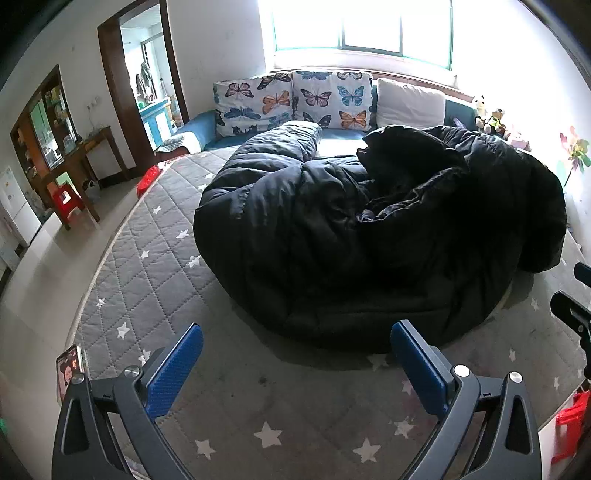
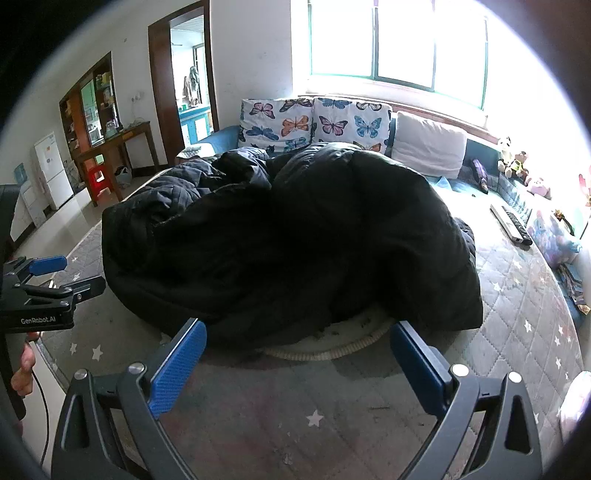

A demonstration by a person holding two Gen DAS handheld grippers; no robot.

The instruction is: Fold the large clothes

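A: What does the garment look like, and where is it?

B: A large black quilted puffer coat lies in a rumpled, puffy heap on the middle of a bed. Its fabric has a slight sheen, with stitched channels and deep folds. It rests on a grey quilted mattress cover sewn in diamonds and dotted with white stars.

A: And the grippers?

B: The left gripper hovers just short of the coat's near edge, its blue textured pads spread wide, holding nothing. The right gripper is likewise wide open and empty, just before the coat's hem. In the right view, a hand grips the other tool's handle.

A: What lies beyond?

B: Two butterfly-print cushions and a plain white pillow lean beneath a bright window. Soft toys sit at the right; a red plastic stool stands under a wooden table at the left.
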